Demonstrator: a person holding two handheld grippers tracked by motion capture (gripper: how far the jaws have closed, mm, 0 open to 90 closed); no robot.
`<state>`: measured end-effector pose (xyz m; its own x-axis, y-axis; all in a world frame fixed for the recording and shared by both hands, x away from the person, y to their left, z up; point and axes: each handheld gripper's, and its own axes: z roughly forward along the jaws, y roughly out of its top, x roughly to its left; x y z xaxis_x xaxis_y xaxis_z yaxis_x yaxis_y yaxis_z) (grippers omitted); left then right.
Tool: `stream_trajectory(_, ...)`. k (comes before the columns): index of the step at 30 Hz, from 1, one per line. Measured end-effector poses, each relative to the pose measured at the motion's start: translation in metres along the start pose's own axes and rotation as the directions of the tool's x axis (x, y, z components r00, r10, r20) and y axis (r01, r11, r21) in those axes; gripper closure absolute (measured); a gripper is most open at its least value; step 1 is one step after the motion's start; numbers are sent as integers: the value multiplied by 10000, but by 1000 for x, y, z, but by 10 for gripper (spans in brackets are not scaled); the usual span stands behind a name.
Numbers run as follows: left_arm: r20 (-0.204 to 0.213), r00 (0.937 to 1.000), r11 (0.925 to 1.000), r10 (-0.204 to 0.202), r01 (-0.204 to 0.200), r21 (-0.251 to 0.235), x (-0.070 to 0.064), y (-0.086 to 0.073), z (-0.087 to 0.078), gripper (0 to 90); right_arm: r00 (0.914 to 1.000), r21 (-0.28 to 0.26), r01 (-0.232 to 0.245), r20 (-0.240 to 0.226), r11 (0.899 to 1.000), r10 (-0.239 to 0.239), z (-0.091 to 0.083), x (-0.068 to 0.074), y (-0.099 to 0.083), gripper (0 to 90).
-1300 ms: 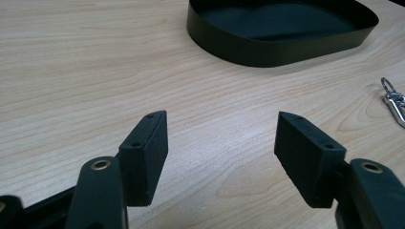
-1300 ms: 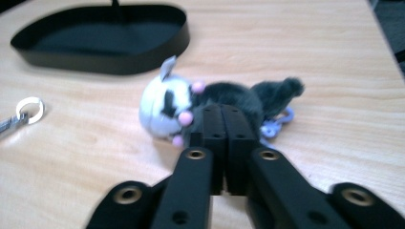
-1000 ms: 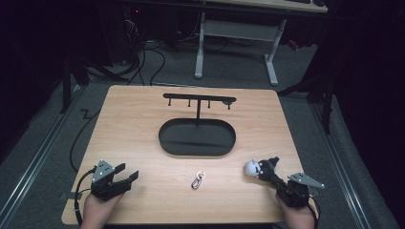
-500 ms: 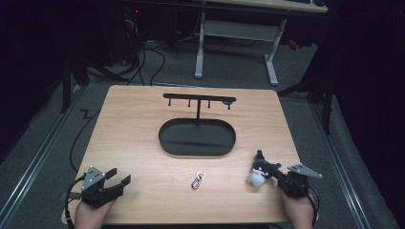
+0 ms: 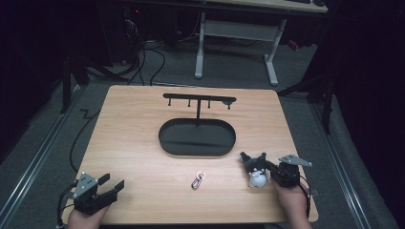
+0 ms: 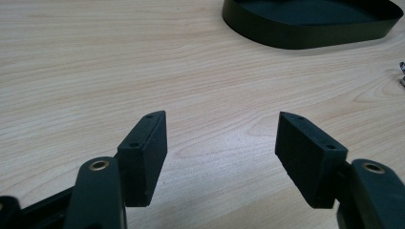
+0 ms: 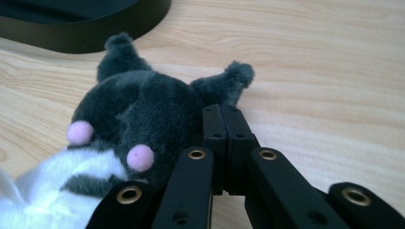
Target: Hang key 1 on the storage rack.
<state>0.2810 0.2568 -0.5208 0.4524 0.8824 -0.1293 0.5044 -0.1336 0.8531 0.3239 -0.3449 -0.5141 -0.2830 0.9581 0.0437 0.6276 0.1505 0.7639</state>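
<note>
A small plush toy (image 5: 255, 172) with a dark grey head, two ears, pink dots and a white body lies on the wooden table near its front right. My right gripper (image 5: 268, 168) is shut, its tips pressed into the toy's head between the ears. The right gripper view shows the plush toy (image 7: 138, 119) left of the closed right gripper (image 7: 223, 112). My left gripper (image 5: 112, 182) hovers open at the front left corner. Nothing but bare wood lies between the jaws of the left gripper (image 6: 222, 129).
A black oval tray (image 5: 165, 138) sits mid-table, with a black stand (image 5: 198, 100) carrying several hooks rising from its far side. A small metal keyring clasp (image 5: 197, 180) lies in front of the tray, between the two grippers. The tray wall (image 6: 310, 38) shows far off.
The left gripper drew back toward the front left corner. The right gripper shifted and turned slightly with the plush toy, which now rests low on the table showing its dark head.
</note>
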Motion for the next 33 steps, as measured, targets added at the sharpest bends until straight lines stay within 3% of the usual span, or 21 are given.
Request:
stream_trajectory(8, -74, 9999, 9999, 95, -95, -103, -2, 3, 4, 331, 9996, -134, 119, 250, 9998, -116, -5, 3, 0, 859)
stream_trajectory(18, 211, 9990, 9990, 398, -394, -186, -9, 18, 27, 295, 9982, 167, -332, 505, 9993, 323, -24, 0, -23, 791)
stream_trajectory(22, 378, 9979, 9985, 535, -530, -122, -12, 21, 34, 291, 9993, 331, -262, 285, 9991, 253, -28, 4, -27, 788)
stream_trajectory(25, 486, 9971, 9982, 593, -590, -86, -14, 23, 38, 290, 9996, 230, -262, -133, 9994, 265, -45, 15, -33, 879)
stream_trajectory(29, 546, 9960, 9975, 704, -701, -65, -15, 25, 40, 291, 9984, -637, 404, -359, 9972, -427, -64, 35, -22, 900)
stream_trajectory(31, 616, 9956, 9975, 702, -700, -49, -15, 25, 42, 291, 9936, -675, 711, -826, 9952, -766, -66, 47, -19, 900)
stream_trajectory(33, 613, 9952, 9971, 762, -761, -45, -16, 25, 42, 292, 9906, -616, 899, -980, 9940, -957, -65, 53, -19, 900)
